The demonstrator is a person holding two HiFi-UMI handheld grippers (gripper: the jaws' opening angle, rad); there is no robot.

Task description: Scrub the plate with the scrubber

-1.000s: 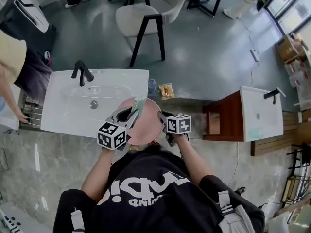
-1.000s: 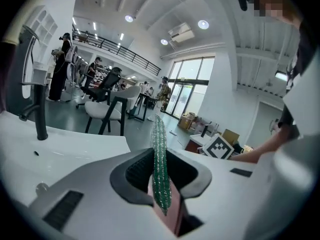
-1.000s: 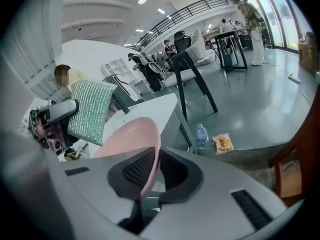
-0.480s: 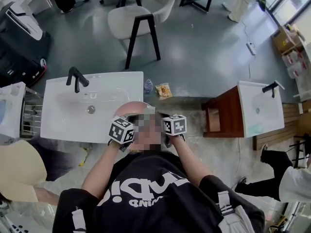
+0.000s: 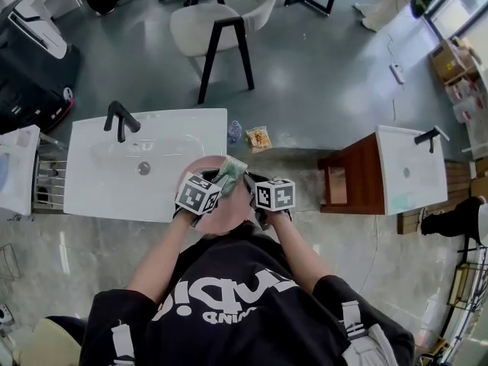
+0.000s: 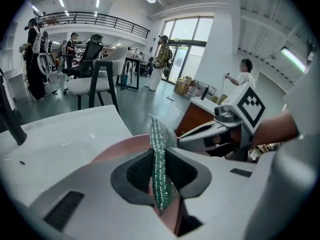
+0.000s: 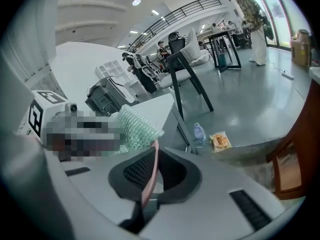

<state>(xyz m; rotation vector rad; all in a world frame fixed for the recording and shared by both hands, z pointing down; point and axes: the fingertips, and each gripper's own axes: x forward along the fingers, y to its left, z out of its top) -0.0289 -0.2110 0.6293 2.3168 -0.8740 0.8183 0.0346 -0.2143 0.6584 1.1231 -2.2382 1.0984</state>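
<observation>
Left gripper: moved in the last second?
Yes. Against the white sink, the left gripper, shut on the green mesh scrubber, shifted right along its front edge, over the round pink plate.

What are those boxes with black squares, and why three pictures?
A person holds a tool in each hand, a hand-held gripper; the patterned boxes are part of them. One picture comes from a camera on the person's head, looking down. The others come from a camera on each tool. The left hand-held gripper pinches a green scrubber. The right hand-held gripper has just been closing its jaws and pinches a pink plate. Beside them is a white sink with a black tap.
</observation>
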